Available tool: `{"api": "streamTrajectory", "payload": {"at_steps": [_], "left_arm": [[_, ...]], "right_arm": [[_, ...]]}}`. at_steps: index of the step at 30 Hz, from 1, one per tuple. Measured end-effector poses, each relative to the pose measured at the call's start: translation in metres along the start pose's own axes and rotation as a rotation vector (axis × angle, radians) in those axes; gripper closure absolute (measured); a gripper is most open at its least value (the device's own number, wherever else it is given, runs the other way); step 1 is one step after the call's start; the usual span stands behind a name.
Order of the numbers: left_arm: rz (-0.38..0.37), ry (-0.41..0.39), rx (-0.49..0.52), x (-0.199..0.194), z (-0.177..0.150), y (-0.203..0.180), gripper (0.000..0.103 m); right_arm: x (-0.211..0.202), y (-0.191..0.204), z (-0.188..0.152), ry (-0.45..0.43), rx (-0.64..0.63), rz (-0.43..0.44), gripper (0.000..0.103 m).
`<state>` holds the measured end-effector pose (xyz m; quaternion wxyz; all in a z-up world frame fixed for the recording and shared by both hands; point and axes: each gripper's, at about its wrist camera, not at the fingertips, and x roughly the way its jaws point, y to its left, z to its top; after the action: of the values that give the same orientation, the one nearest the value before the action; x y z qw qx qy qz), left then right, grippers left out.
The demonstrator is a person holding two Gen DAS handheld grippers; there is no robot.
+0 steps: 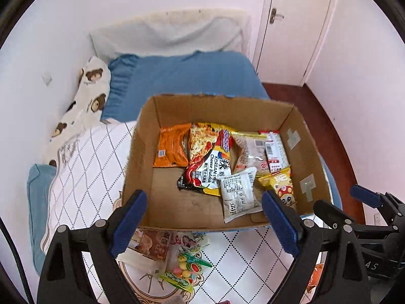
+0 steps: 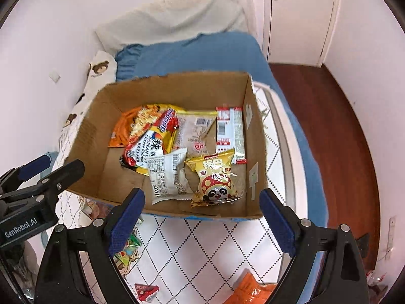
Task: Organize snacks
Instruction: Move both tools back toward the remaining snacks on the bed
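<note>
You're hovering both grippers, left gripper (image 1: pixel 203 224) & right gripper (image 2: pixel 201 221), jaws wide, empty. Candy bag (image 1: pixel 186 271) at 6 o'clock of cardboard box (image 1: pixel 141 136) is risking slipping—loose, crinkly.

- Right gripper (image 2: pixel 202 217) at 6 o'clock, jaws wide apart, nothing between.
- Box (image 2: pixel 174 86) at centre, on a bed (image 2: pixel 202 248).
- Inside: mushroom packet (image 2: pixel 217 177) at 5, white packet (image 2: pixel 167 174) beside it, noodle pack (image 2: pixel 149 136) at 10.
- Left gripper (image 2: pixel 48 169) at 9.
- Orange packet (image 2: pixel 253 291) at 6, outside box.
</note>
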<state>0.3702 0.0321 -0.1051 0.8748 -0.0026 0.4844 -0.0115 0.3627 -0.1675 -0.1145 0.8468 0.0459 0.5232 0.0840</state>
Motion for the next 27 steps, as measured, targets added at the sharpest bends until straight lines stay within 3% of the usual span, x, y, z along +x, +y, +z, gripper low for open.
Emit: {"api": "streamTrajectory", "payload": {"at_steps": [8, 14, 19, 22, 25, 27], "left_arm": [[-0.003, -0.098, 0.005, -0.043, -0.012, 0.001, 0.010], [0.000, -0.098, -0.001, -0.058, -0.027, 0.007, 0.010], [0.015, -0.009, -0.055, -0.042, -0.061, 0.031, 0.010], [0.043, 0.094, -0.088, -0.015, -0.094, 0.052, 0.010], [0.051, 0.201, -0.123, 0.015, -0.125, 0.069, 0.010], [0.066, 0.264, -0.090, 0.036, -0.142, 0.070, 0.010]], "right_arm": [[-0.047, 0.005, -0.014, -0.100, -0.003, 0.002, 0.009], [-0.062, 0.004, -0.031, -0.107, 0.025, 0.061, 0.009], [-0.043, -0.018, -0.067, -0.036, 0.093, 0.107, 0.011], [-0.018, -0.049, -0.101, 0.053, 0.199, 0.133, 0.033], [0.000, -0.080, -0.134, 0.097, 0.304, 0.112, 0.036], [0.010, -0.100, -0.153, 0.118, 0.373, 0.081, 0.035]]}}
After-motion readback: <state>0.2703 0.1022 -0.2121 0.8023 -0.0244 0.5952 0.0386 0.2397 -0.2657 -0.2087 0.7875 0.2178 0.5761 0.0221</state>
